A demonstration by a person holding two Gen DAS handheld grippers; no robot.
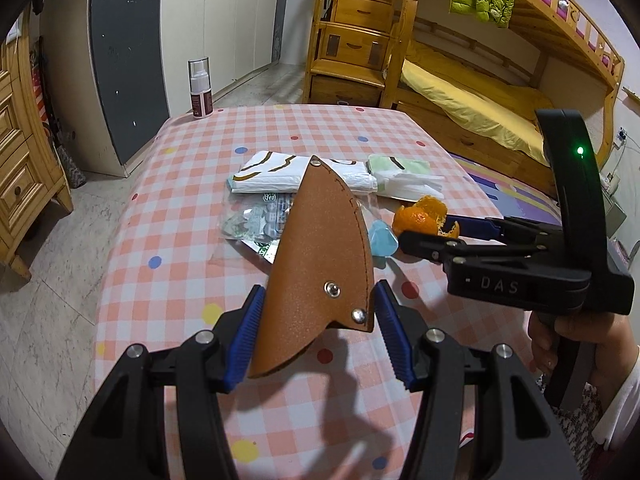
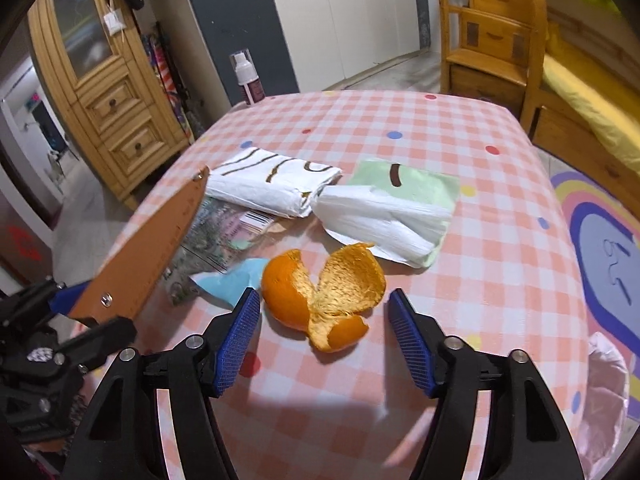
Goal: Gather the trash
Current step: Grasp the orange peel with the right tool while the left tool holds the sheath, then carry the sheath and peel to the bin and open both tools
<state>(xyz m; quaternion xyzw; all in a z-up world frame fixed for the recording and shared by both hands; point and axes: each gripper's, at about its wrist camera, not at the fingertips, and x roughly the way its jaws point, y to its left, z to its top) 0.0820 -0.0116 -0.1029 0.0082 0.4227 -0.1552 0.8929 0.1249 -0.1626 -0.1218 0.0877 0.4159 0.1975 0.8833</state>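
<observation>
Peel and right gripper: we see the orange peel (image 2: 324,296) lying on the checked tablecloth (image 2: 500,248), just ahead of the right gripper (image 2: 322,340) and centred between its two blue pads — nothing touches it yet.
Long axis of the peel: it runs about across the gap, from one pad toward the other, so the peel is almost as wide as the opening.
Right gripper state: the jaws stand apart and hold nothing.
Nearer hand: the right one; we judge it should take the peel.
Left gripper state: the left gripper (image 1: 320,332) is clamped on a brown leather sheath (image 1: 320,256), whose tip points away over the table.
Right hand pose: tilted down toward the table — the fingers reach from the side of the pile.
Other trash: a plastic bag (image 2: 272,184), a folded napkin (image 2: 388,208) and a blister pack (image 1: 260,220) lie beyond the peel.
</observation>
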